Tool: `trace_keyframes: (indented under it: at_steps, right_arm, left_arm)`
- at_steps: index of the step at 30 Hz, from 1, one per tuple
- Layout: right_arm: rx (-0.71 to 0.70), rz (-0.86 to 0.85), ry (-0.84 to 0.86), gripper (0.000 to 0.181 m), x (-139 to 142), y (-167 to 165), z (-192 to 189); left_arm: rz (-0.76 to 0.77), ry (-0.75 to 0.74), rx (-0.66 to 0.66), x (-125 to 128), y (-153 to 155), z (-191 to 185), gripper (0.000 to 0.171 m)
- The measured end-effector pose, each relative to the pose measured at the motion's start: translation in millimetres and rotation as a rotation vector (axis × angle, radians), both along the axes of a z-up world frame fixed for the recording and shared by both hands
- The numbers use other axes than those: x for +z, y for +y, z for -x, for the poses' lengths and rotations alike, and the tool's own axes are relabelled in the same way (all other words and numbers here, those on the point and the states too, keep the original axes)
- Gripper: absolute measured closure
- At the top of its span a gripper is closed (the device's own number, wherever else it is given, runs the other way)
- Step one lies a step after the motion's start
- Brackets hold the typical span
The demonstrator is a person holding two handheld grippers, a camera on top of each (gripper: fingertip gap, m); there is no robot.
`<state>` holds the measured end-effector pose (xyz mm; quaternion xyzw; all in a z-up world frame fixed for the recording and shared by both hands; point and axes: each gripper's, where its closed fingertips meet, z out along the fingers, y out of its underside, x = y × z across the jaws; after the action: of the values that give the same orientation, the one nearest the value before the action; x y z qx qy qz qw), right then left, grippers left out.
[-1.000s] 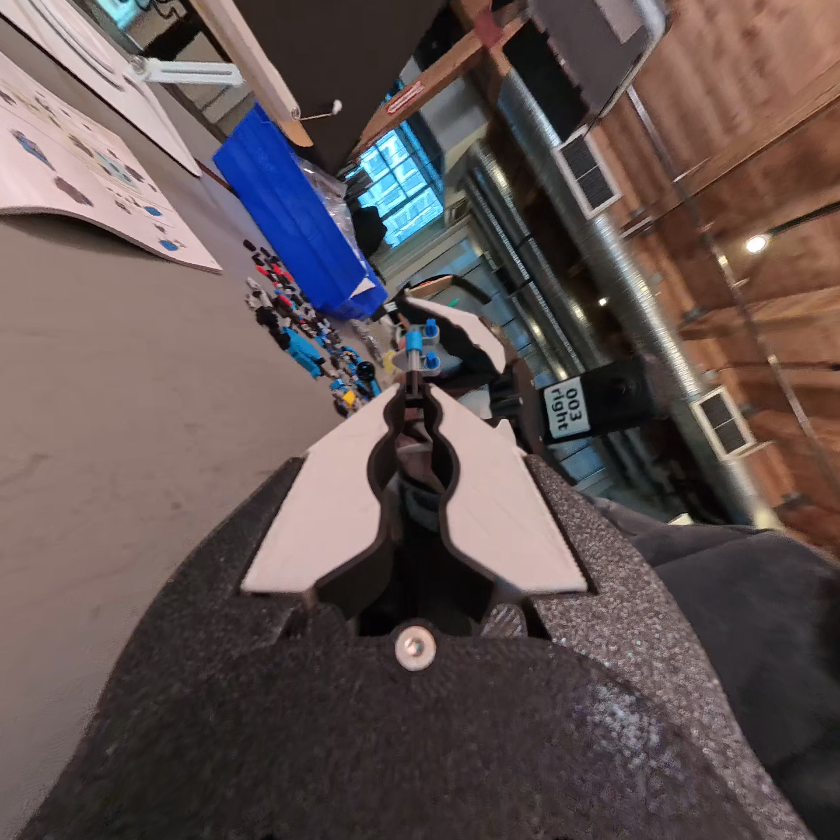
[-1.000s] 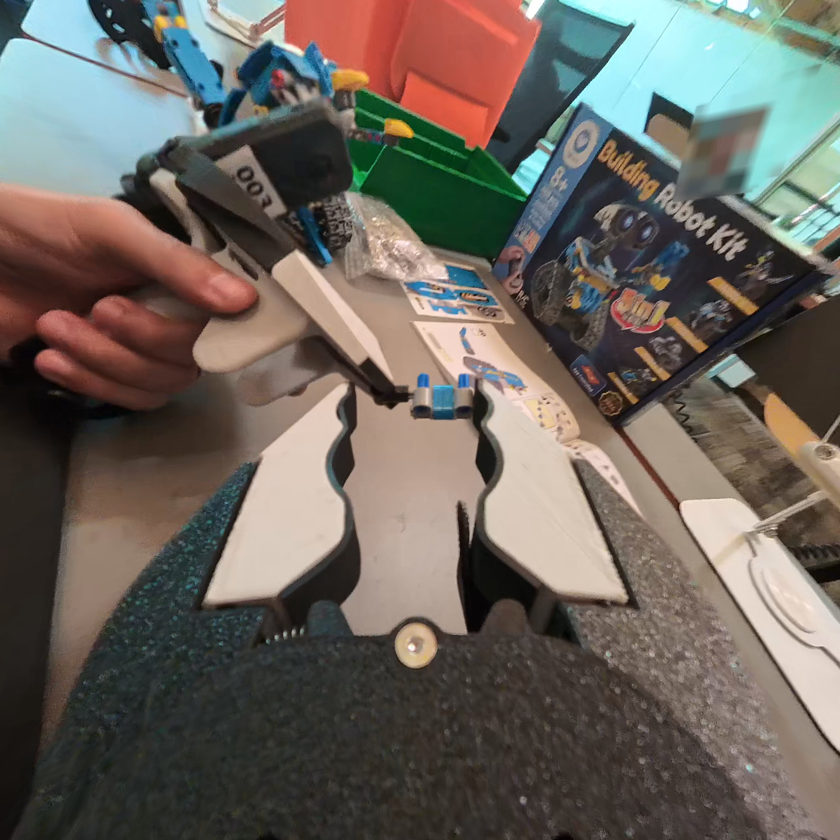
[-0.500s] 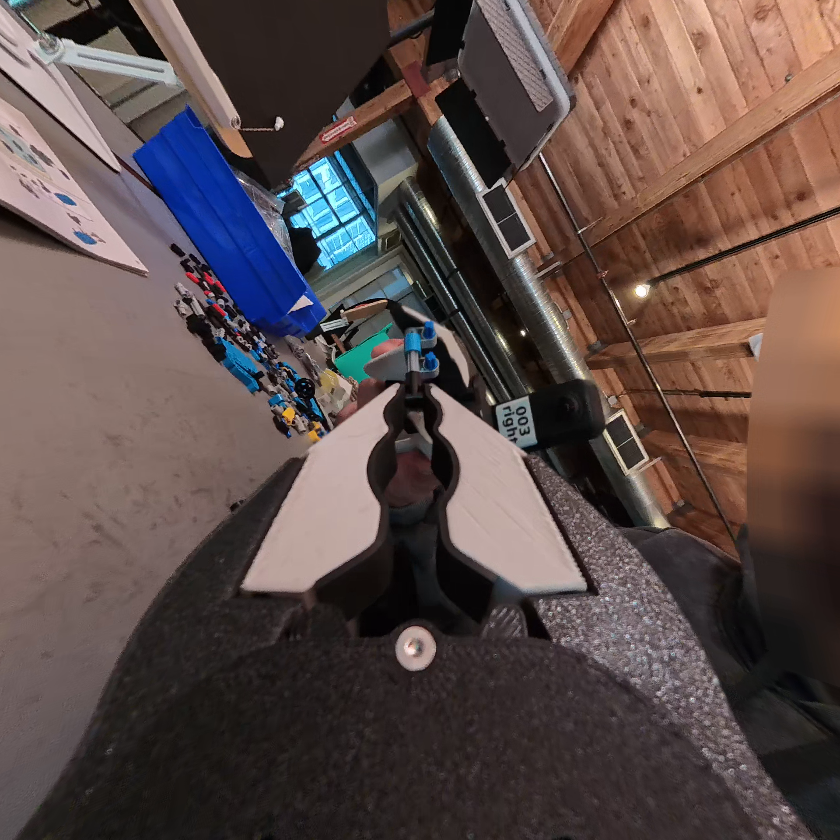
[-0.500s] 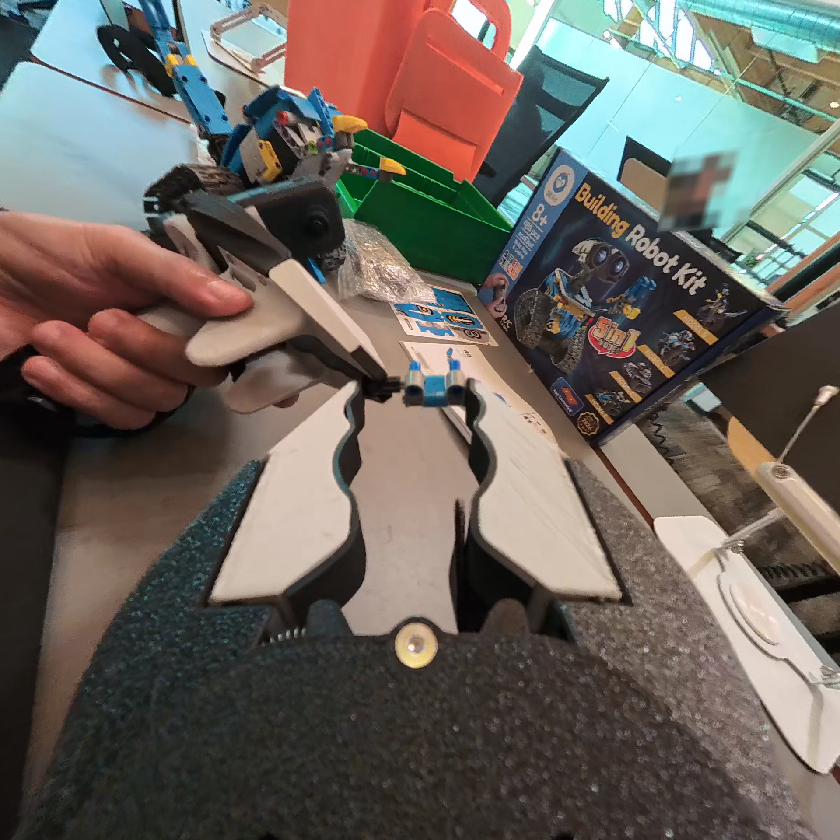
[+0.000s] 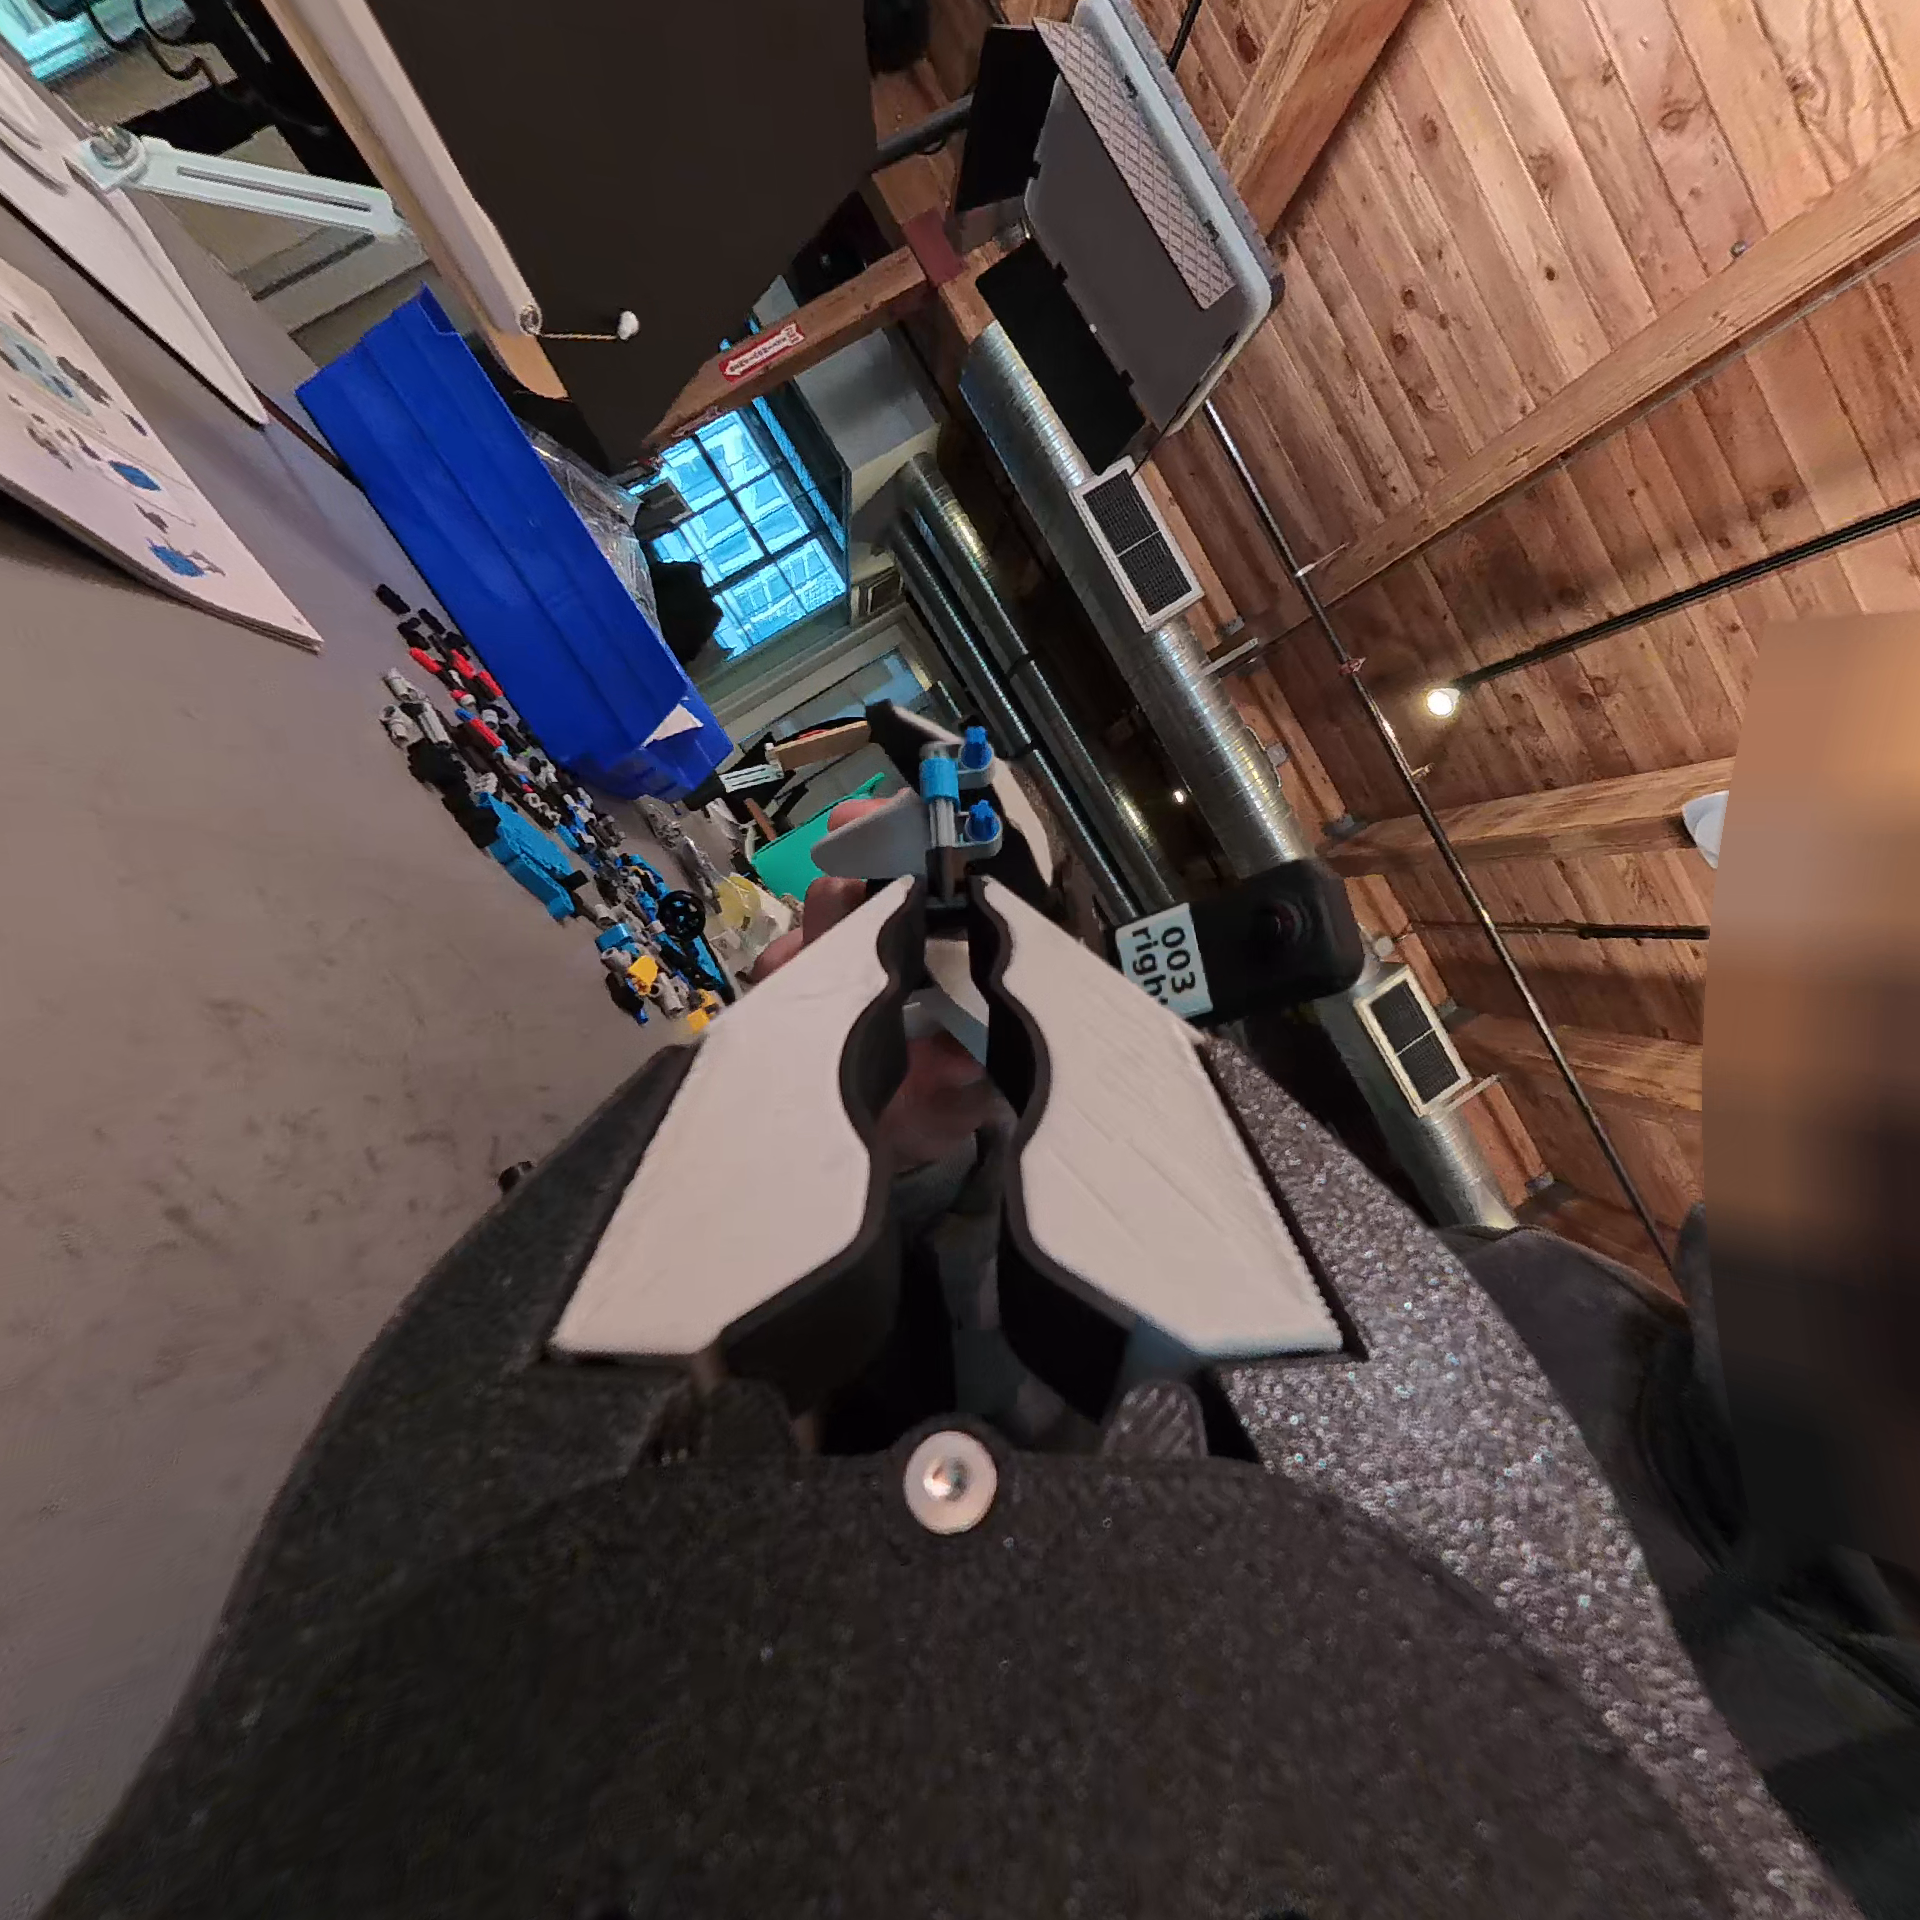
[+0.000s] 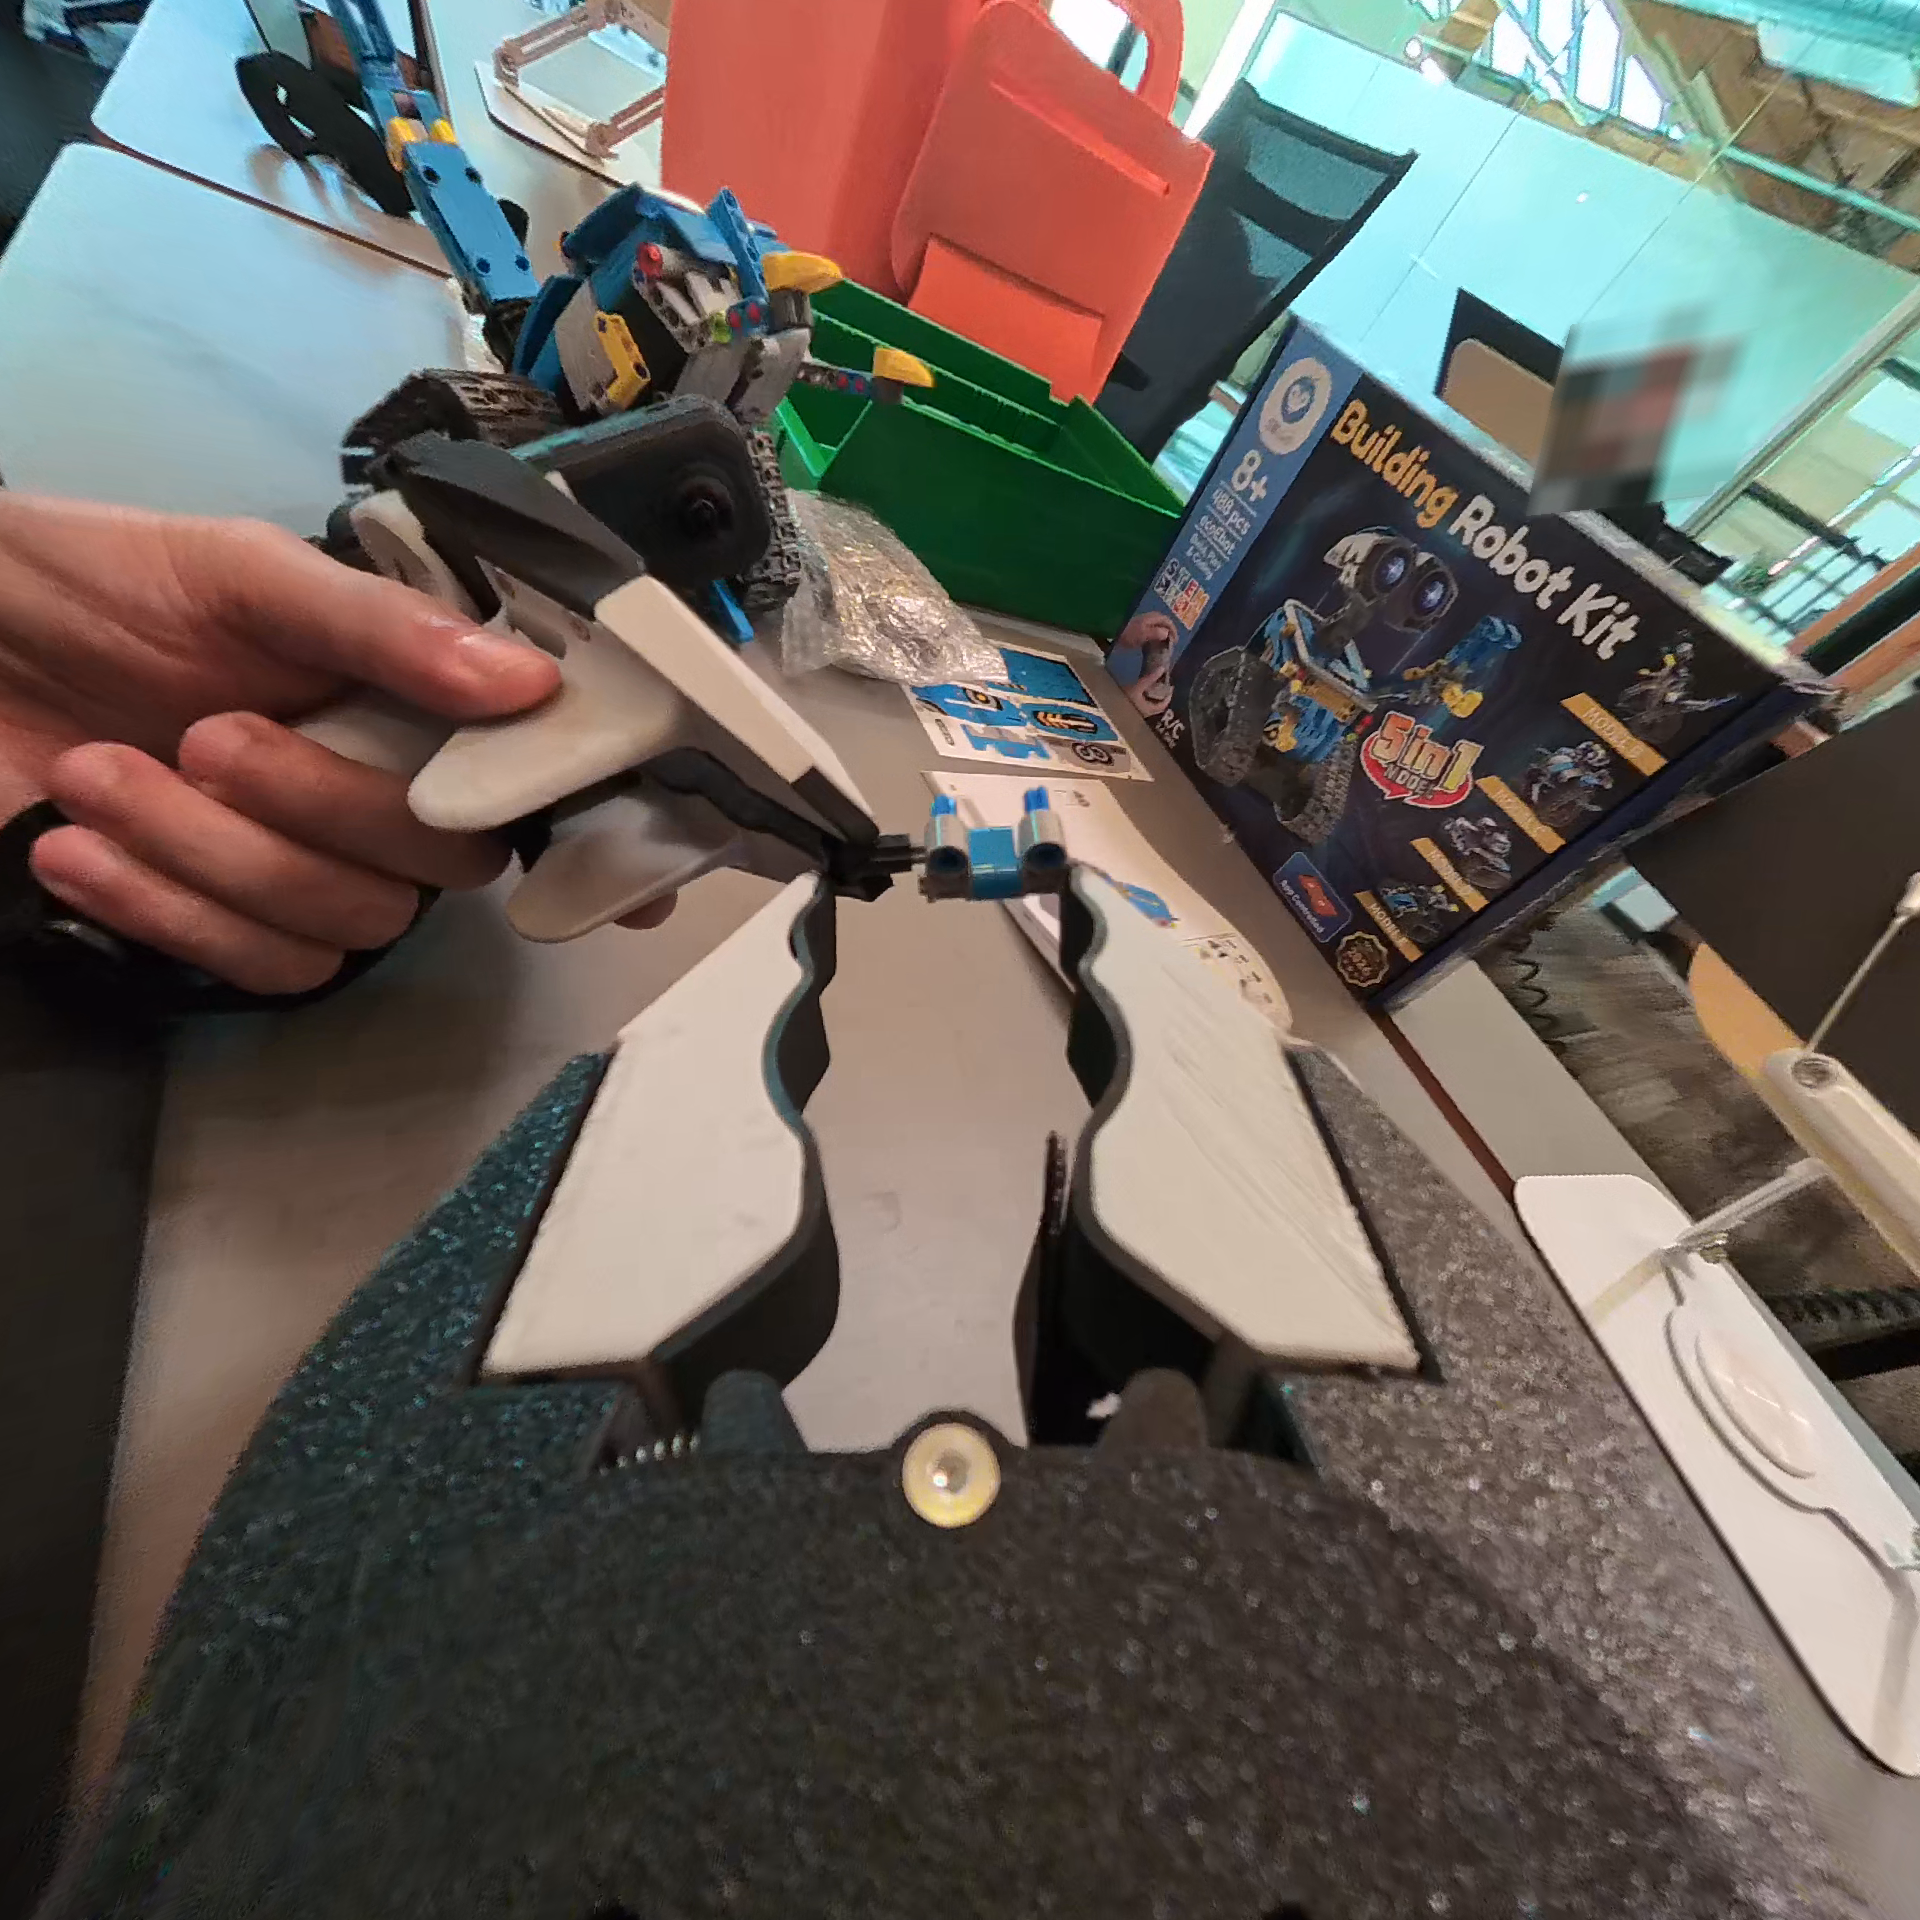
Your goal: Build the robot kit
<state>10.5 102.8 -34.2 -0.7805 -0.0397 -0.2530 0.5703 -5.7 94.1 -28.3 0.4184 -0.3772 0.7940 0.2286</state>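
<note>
The right gripper (image 6: 945, 894) hangs over the grey bench (image 6: 914, 1122) with its jaws spread wide and nothing between them. Just past its fingertips, in the air above the bench, is a small piece built of grey and blue bricks (image 6: 992, 847), with two blue pegs standing up from it and a thin black axle sticking out of one end. The left gripper (image 6: 857, 847), held in a person's hand (image 6: 239, 727), comes in from the bench's left side and is clamped on that black axle, so the brick piece juts out beyond its tips; the right gripper's fingertip stands just beside the far end of the piece, and I cannot tell whether they touch. Beyond, on the bench, lie an instruction sheet (image 6: 1122, 873) and a sticker sheet (image 6: 1023, 717), then a crinkled clear bag (image 6: 883, 613) and a blue and grey brick robot on black tracks (image 6: 665, 343). Along the right edge stands a dark kit box (image 6: 1455, 686); behind the robot are a green bin (image 6: 977, 488) and an orange bin (image 6: 935, 177). In the left wrist view, loose small parts (image 5: 540, 821) lie scattered before a blue bin (image 5: 499, 540).
</note>
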Motion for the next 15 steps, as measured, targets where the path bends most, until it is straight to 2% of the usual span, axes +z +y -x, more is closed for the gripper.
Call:
trace_keyframes:
  at_steps: [3, 4, 8, 10, 13, 15]
  right_arm:
    - [0.011, 0.015, 0.005, 0.143, -1, -3, -1]
    - [-0.005, 0.012, -0.008, 0.158, 0, -6, -4]
    - [0.019, 0.032, -0.045, 0.157, -2, -8, -4]
    - [0.016, 0.015, -0.009, 0.157, -2, -6, -5]
    - [0.024, 0.014, -0.022, 0.126, -1, 0, 3]
    - [0.000, 0.011, -0.034, 0.124, -1, 4, 4]
  left_arm:
    - [-0.003, 0.001, 0.004, -1, 2, 0, 0.166]
    - [-0.011, 0.003, -0.004, -2, 1, 0, 0.166]
    - [-0.073, -0.007, 0.026, -5, -1, -1, 0.167]
    - [-0.022, -0.003, 0.030, -1, 4, -2, 0.166]
    - [-0.013, 0.017, 0.040, -4, 6, -5, 0.166]
    - [-0.019, 0.015, 0.020, -4, 0, -3, 0.166]
